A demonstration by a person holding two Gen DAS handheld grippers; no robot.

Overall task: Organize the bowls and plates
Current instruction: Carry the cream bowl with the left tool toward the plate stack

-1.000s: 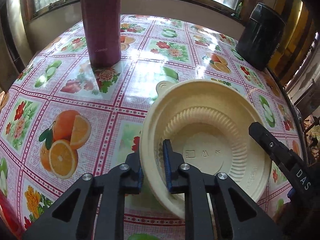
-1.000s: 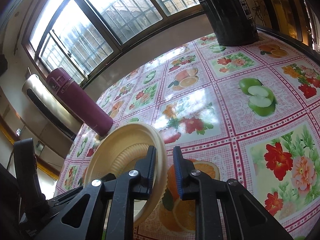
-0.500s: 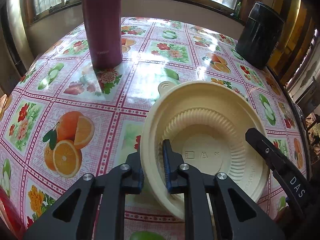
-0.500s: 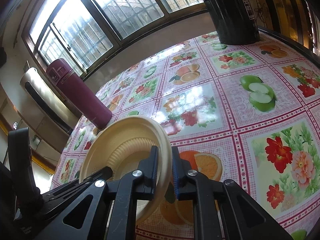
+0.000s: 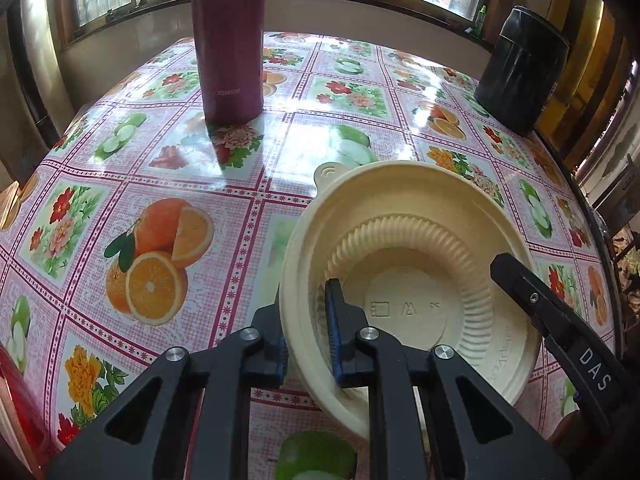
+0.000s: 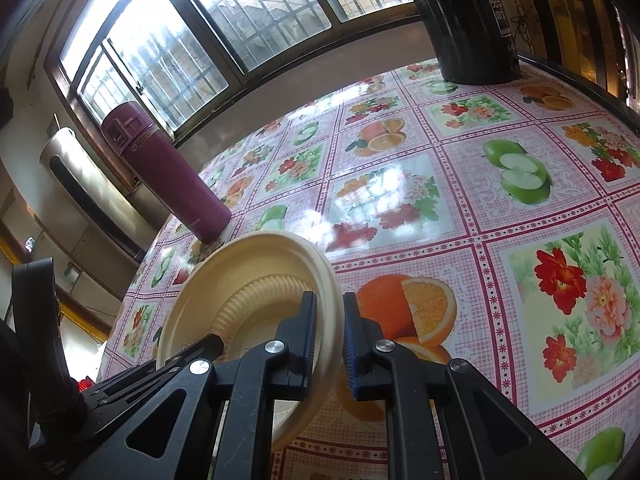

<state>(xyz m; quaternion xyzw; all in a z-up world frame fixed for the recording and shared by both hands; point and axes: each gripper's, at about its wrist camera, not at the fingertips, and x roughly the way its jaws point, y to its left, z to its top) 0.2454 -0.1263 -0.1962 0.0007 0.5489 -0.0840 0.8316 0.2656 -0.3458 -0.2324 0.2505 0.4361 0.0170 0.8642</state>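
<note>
So in the left wrist view, our left gripper (image 5: 306,334) is pinching the near-left rim of the cream-coloured round plastic bowl with the ribbed inner wall (image 5: 408,280), one pad outside the wall and one inside. The bowl sits at about 4 o'clock in the frame, tipped up off the glossy fruit-and-flower patterned tablecloth (image 5: 160,168), probably because we're carrying it rather than sliding it. Its little tab handle pokes out at the bowl's 11 o'clock. The right gripper's finger comes in across the rim at 3 o'clock, so the bowl is gripped on two opposite sides, which should keep a floppy thing like this from twisting. The tall maroon metal flask (image 5: 230,40) stands at 11 o'clock and a black cylindrical canister (image 5: 520,72) at 2 o'clock, both well apart from the bowl.

Over in the right wrist view, our right gripper (image 6: 329,334) has just been closing, and the bowl's (image 6: 256,280) rim is between the pads, so we read it as clamped on. The bowl fills 7 to 8 o'clock and the flask (image 6: 168,176) leans at 10 o'clock. We can't see any other plates or bowls, so where this one is headed is anybody's guess.
</note>
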